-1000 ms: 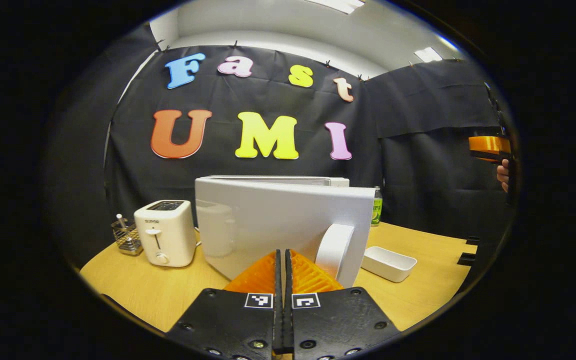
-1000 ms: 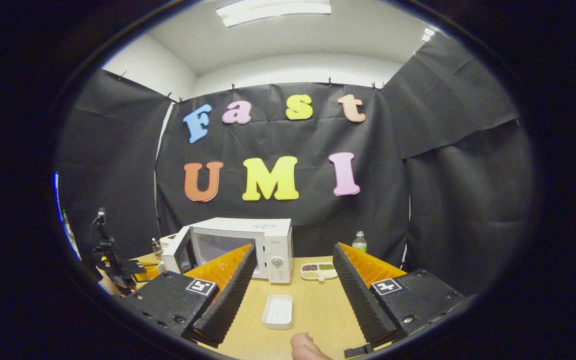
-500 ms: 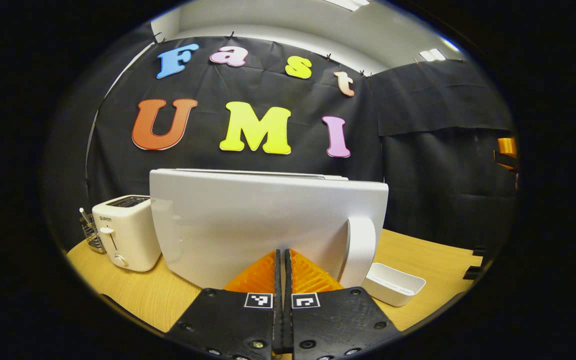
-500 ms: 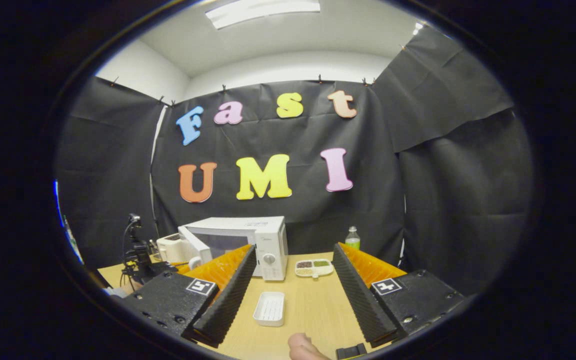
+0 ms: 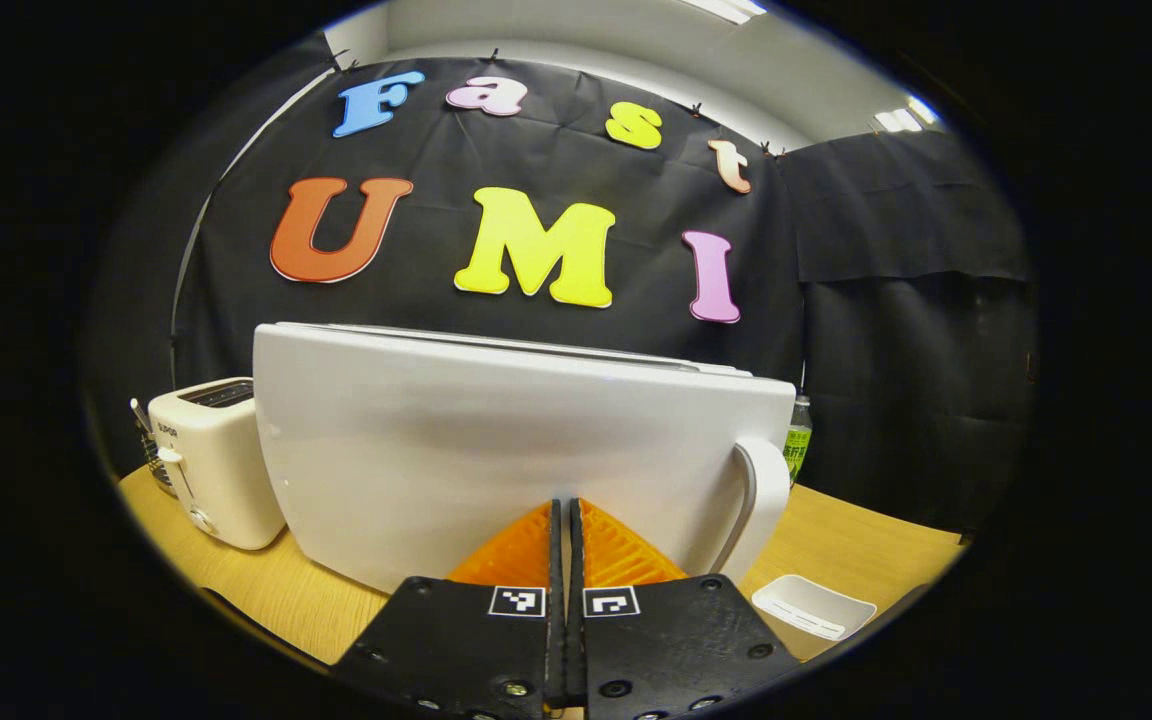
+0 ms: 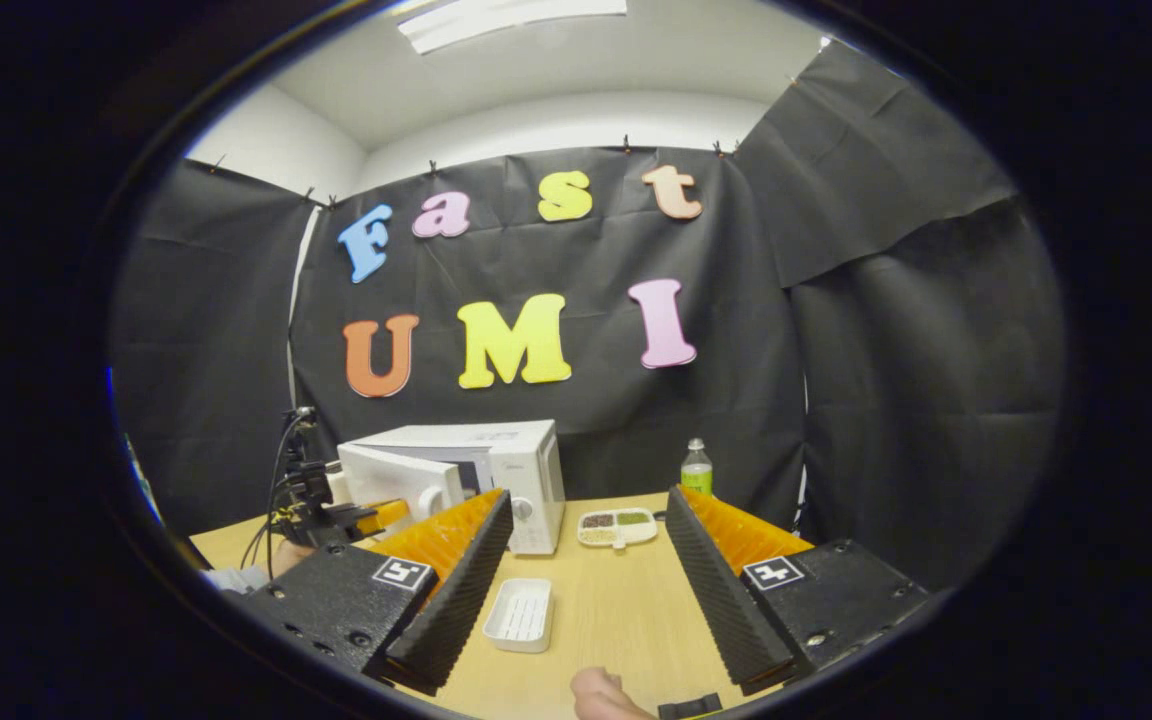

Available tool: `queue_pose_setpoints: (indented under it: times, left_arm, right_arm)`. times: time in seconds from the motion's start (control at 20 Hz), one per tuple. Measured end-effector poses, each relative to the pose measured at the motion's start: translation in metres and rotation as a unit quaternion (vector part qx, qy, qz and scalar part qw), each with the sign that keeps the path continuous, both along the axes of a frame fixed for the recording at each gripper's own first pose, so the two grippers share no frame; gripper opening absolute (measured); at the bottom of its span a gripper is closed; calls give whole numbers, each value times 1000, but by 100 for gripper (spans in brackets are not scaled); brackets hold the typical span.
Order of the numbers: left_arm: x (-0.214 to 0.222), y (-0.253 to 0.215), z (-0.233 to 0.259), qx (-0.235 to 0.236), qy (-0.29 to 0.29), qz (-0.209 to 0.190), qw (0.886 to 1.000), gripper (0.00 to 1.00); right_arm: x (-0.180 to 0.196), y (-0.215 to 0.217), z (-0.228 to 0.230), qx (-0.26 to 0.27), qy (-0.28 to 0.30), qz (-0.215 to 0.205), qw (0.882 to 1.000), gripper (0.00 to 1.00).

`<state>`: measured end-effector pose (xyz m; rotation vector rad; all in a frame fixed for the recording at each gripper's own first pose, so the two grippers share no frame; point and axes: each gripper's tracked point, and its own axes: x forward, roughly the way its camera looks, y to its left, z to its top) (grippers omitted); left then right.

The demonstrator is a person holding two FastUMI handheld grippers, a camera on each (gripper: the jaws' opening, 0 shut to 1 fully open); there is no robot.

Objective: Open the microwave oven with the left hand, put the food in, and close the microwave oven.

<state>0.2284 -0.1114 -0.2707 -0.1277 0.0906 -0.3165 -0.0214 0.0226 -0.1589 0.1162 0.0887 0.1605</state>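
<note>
White microwave door (image 5: 496,450) fills space directly ahead of left gripper (image 5: 567,530), fingers pressed together, empty. Right gripper (image 6: 586,560) wide open, empty, above white ribbed plastic tray (image 6: 521,614) mid-table. Toaster brand unreadable.

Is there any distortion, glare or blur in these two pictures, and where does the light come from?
Left gripper view: sharp, but the fisheye bows the microwave door into a curve; soft, even light, no harsh glare. Right gripper view: a ceiling light panel glows bright at the top; the table is evenly lit and the right gripper looks crisp.
</note>
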Motion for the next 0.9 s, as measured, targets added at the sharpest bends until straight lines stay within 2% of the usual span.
queue_pose_setpoints:
  times: [0.25,0.55,0.6,0.65,0.9]
  left_arm:
    - [29,-20,-3,-11,13,11,1000,0]
    - [64,-37,-2,-1,16,48,999,0]
    - [62,-36,-11,9,42,52,998,0]
    - [63,-37,-2,3,26,52,998,0]
    - [63,-40,-4,8,42,51,998,0]
  right_arm:
    - [19,-10,-16,0,19,-3,1000,98]
    - [38,-27,-28,3,28,-10,1000,98]
    - [40,-31,-30,6,31,-13,999,98]
    - [42,-35,-31,8,35,-17,999,98]
    - [41,-41,-34,16,46,-31,998,98]
